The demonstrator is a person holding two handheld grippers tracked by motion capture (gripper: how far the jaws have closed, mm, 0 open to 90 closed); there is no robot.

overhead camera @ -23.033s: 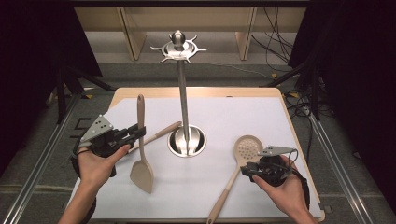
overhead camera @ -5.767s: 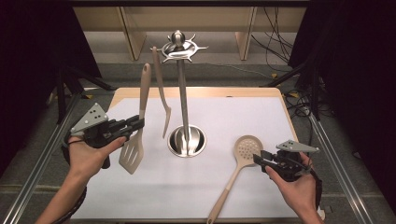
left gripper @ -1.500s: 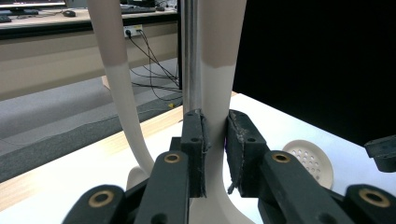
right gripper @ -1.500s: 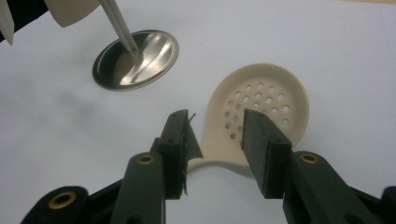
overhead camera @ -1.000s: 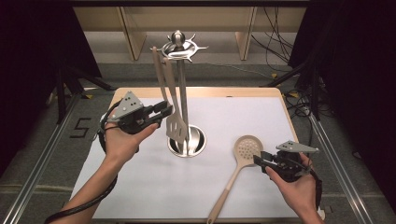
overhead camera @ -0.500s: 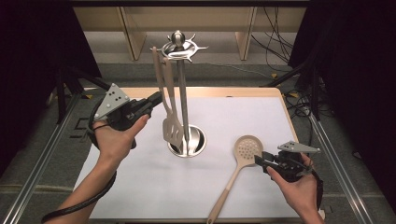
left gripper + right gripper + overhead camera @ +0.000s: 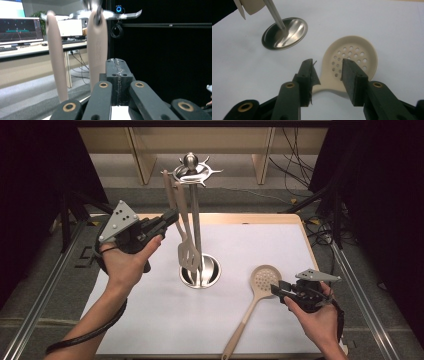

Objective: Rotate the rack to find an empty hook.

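A steel utensil stand [image 7: 196, 220] rises from its round base [image 7: 200, 272] at the middle of the white mat. From its hooked crown [image 7: 112, 15] hang two beige utensils, one of them a slotted spatula [image 7: 188, 255]; their handles [image 7: 97, 50] show close ahead in the left gripper view. My left gripper [image 7: 172, 217] is held up just left of those handles, shut [image 7: 117, 72] with nothing in it. A beige perforated skimmer [image 7: 265, 277] lies on the mat. My right gripper [image 7: 277, 290] stands open [image 7: 327, 65] with its jaws on either side of the skimmer's neck [image 7: 329, 86], not pressing it.
The white mat [image 7: 150, 320] covers a wooden table with metal rails [image 7: 45, 305] on both sides. Cables [image 7: 300, 165] trail at the back right. A desk with monitors [image 7: 20, 30] stands beyond the stand in the left gripper view.
My left gripper has drawn back to the left from the hanging handles and risen. Both utensils hang free on the stand. The right gripper and the skimmer have not moved.
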